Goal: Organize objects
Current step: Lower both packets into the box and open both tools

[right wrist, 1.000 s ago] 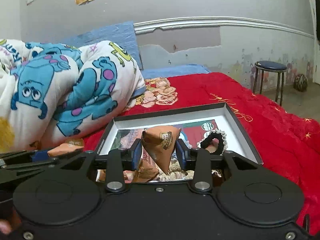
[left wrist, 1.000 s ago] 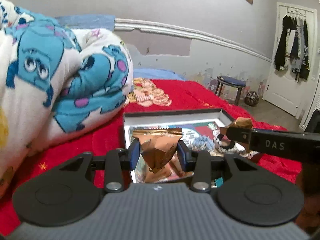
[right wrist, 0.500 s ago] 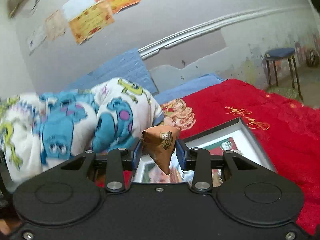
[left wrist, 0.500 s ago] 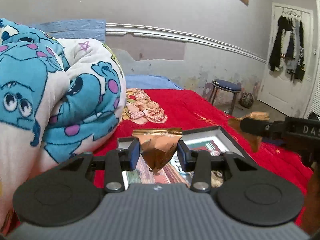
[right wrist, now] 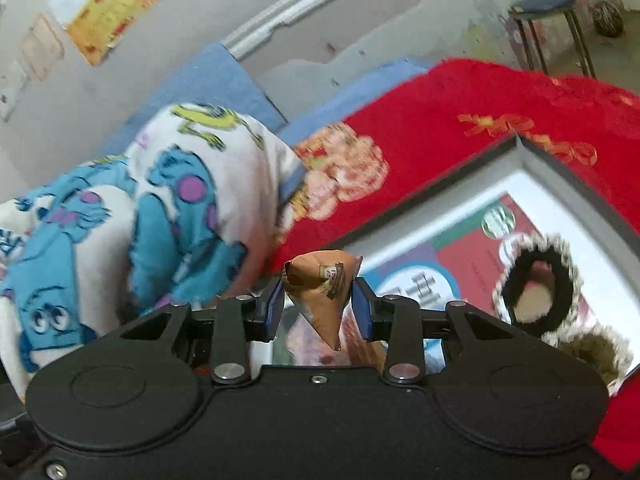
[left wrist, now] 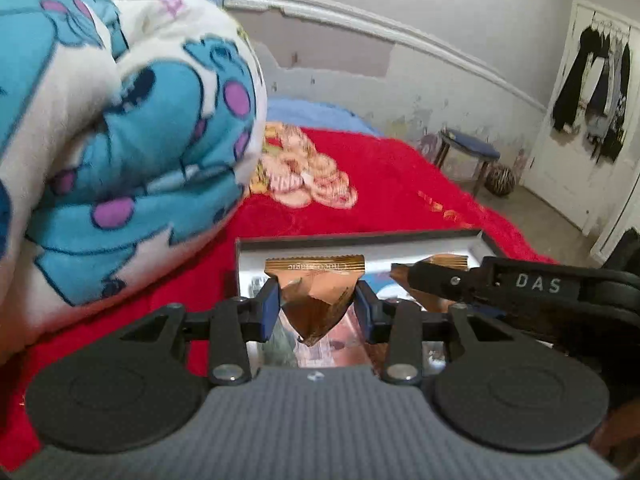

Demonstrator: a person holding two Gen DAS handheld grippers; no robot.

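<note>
Hovering over the black tray on the red bed, the left claw is closed on a brown packet; the right claw, rolled sideways over the same tray, pinches a second packet. Two packets, one per claw. Only the right view shows the furry black ring in the tray; only the left shows the right claw beside it.

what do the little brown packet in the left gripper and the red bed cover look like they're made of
Brown packet: probably metallised foil or plastic film, judging by its glossy sheen, sharp creases and crimped top seal. Red bed cover: looks like plush fleece, with a matte fuzzy nap and soft folds; the exact fibre cannot be told.
</note>
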